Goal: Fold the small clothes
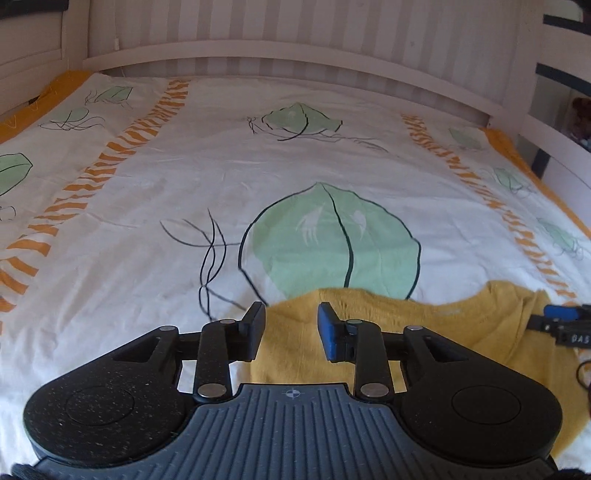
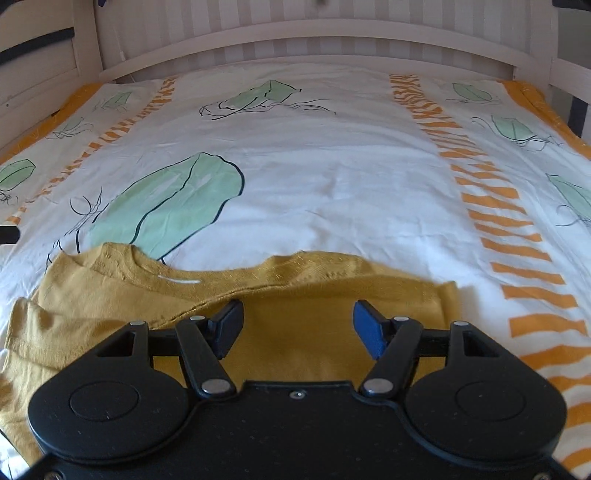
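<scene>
The small mustard-yellow knit shirt point(image 2: 303, 317) lies on the bed in the lower part of both frames, its ribbed neckline with a white label strip turned toward the upper left of the right wrist frame and a seam edge running diagonally across the cloth toward the lower left. Under it spreads a white bedsheet printed with pale green leaf shapes and orange striped bands point(image 2: 332, 177), which reaches up to the pale wooden slatted bed rail point(image 2: 295, 33) along the top of the frame. The right tongs point(image 2: 298, 325) sit low in the centre, spread wide apart over the yellow cloth with nothing between them. In the left wrist frame the left tongs point(image 1: 291, 332) are likewise released, parted above the left edge of the shirt point(image 1: 424, 325), gripping nothing; the black finger sits at the boundary of cloth and sheet. The right tongs' blue tip point(image 1: 563, 314) shows at the right edge of that frame.
</scene>
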Demonstrator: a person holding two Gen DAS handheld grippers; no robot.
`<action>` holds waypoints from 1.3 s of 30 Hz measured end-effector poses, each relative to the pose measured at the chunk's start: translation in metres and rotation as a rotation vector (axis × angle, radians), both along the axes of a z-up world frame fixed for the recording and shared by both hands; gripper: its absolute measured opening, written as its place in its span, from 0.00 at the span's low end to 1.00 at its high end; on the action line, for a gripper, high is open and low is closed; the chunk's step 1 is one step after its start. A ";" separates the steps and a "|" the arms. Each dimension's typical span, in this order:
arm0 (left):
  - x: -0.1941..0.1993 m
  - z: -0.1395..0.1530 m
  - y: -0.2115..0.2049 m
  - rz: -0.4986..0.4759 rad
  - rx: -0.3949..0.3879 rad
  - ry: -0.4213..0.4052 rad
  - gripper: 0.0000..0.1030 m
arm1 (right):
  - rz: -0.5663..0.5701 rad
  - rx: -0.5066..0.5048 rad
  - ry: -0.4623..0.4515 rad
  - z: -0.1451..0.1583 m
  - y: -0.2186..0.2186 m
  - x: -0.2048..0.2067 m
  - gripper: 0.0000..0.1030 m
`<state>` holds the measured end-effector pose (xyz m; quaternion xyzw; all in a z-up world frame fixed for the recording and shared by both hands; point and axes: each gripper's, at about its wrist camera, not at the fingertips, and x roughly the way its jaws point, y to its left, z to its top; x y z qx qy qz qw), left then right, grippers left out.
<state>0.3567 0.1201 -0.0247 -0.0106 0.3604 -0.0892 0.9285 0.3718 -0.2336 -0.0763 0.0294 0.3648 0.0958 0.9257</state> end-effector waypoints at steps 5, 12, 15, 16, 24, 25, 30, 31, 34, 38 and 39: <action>-0.026 -0.020 -0.002 -0.101 0.067 0.033 0.29 | 0.033 0.011 0.003 0.002 -0.004 -0.022 0.68; -0.067 -0.044 0.000 -0.195 0.174 0.016 0.29 | 0.093 0.001 -0.024 0.001 0.001 -0.055 0.68; -0.068 -0.050 -0.006 -0.235 0.214 0.031 0.29 | 0.124 0.000 -0.028 0.000 0.008 -0.064 0.68; -0.066 -0.053 -0.009 -0.261 0.229 0.041 0.29 | 0.132 0.006 -0.030 -0.001 0.010 -0.066 0.68; -0.036 -0.058 -0.025 -0.269 0.259 0.036 0.29 | 0.161 0.068 -0.051 -0.004 0.017 -0.071 0.68; -0.028 -0.057 -0.026 -0.258 0.256 0.035 0.29 | 0.160 0.073 -0.055 -0.004 0.016 -0.071 0.68; 0.012 -0.051 -0.027 -0.185 0.207 0.047 0.30 | 0.149 0.093 -0.057 -0.006 0.009 -0.066 0.69; 0.019 -0.051 -0.027 -0.172 0.198 0.054 0.30 | 0.146 0.095 -0.053 -0.007 0.008 -0.064 0.69; 0.037 -0.052 -0.024 -0.123 0.154 0.083 0.30 | 0.142 0.100 -0.047 -0.008 0.006 -0.060 0.69; 0.045 -0.053 -0.009 -0.055 0.039 0.115 0.30 | 0.157 0.104 -0.040 -0.009 0.005 -0.061 0.69; 0.045 -0.053 -0.005 -0.049 0.002 0.126 0.30 | 0.161 0.106 -0.038 -0.008 0.005 -0.061 0.69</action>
